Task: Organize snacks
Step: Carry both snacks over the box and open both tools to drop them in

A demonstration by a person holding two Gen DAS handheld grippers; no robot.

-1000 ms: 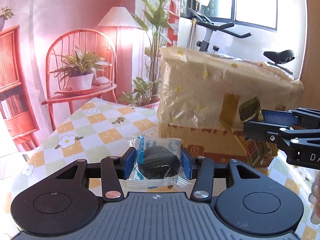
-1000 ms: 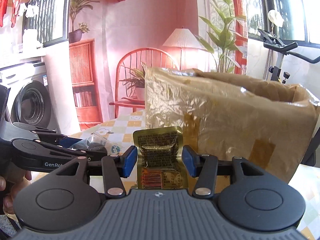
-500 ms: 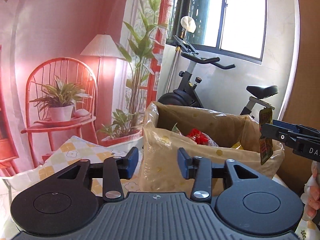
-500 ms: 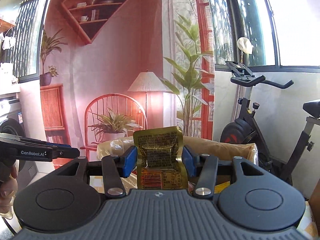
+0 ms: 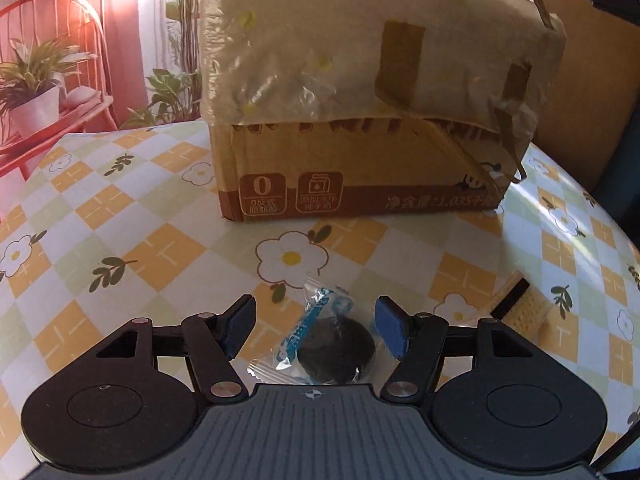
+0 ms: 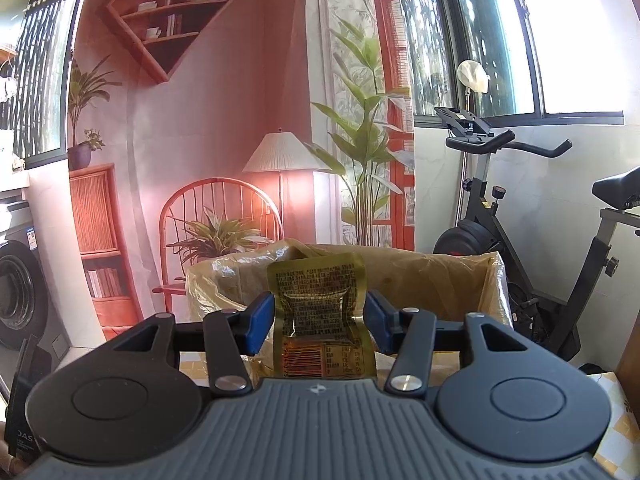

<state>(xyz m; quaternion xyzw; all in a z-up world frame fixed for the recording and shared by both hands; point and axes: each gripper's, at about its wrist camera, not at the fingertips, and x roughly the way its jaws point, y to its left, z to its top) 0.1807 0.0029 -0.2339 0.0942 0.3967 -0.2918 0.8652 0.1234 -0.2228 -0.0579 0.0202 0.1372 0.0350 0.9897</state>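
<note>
On the flower-patterned tablecloth (image 5: 132,236), toward its near edge, a clear-wrapped dark round snack (image 5: 334,346) with a blue strip on the wrapper is seen lying flat. It is bracketed by the left gripper (image 5: 316,326), whose blue-padded fingers (image 5: 240,326) are spread wide to either side of the packet, with a gap left on each side; nothing is held. Beyond the snack, toward the far edge of the table, a cardboard box (image 5: 360,176) is stood, lined with a yellowish plastic bag (image 5: 340,40) that is folded down over its upper walls and fixed with strips of brown tape. The box face blocks the view of whatever is inside from this side. To the right of the snack, a dark-edged, pale woven object (image 5: 520,310) is seen lying on the cloth; what it is cannot be told.

In the right wrist view, the right gripper (image 6: 318,322) is held above the open top of the same box (image 6: 440,280). A gold foil packet (image 6: 320,316) printed with small text and a barcode is clamped upright between the blue pads (image 6: 260,322), which are pressed against its two side edges. Behind the box, an exercise bike (image 6: 520,220) is seen at the right, a washing machine (image 6: 20,280) at the left, and a painted backdrop (image 6: 224,120) with a chair, lamp and plants between them.
</note>
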